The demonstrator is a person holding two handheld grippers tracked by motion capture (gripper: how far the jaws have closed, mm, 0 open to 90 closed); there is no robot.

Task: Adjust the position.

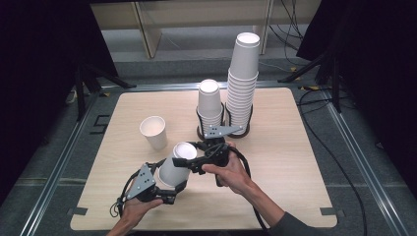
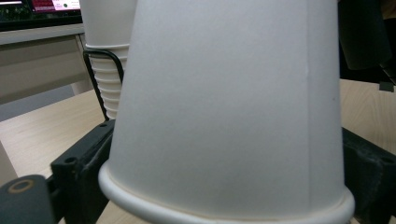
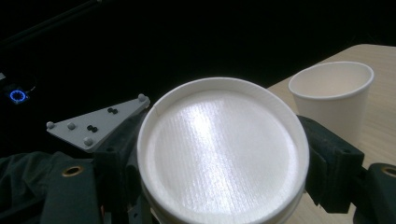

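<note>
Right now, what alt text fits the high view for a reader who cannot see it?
Two hand-held grippers grip one white paper cup between them above a wooden table: left gripper near its rim, right gripper near its base. Behind stand an upright cup and two racked cup stacks.

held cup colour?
Plain white paper cup, no print; left gripper view shows it best.

You see the table (image 1: 295, 147) lit bright and even from above with dark all around it from 9 to 3 o'clock, a shiny glare on the cup bottom (image 3: 219, 154), and the close cup wall (image 2: 224, 107) a bit blurry.
</note>
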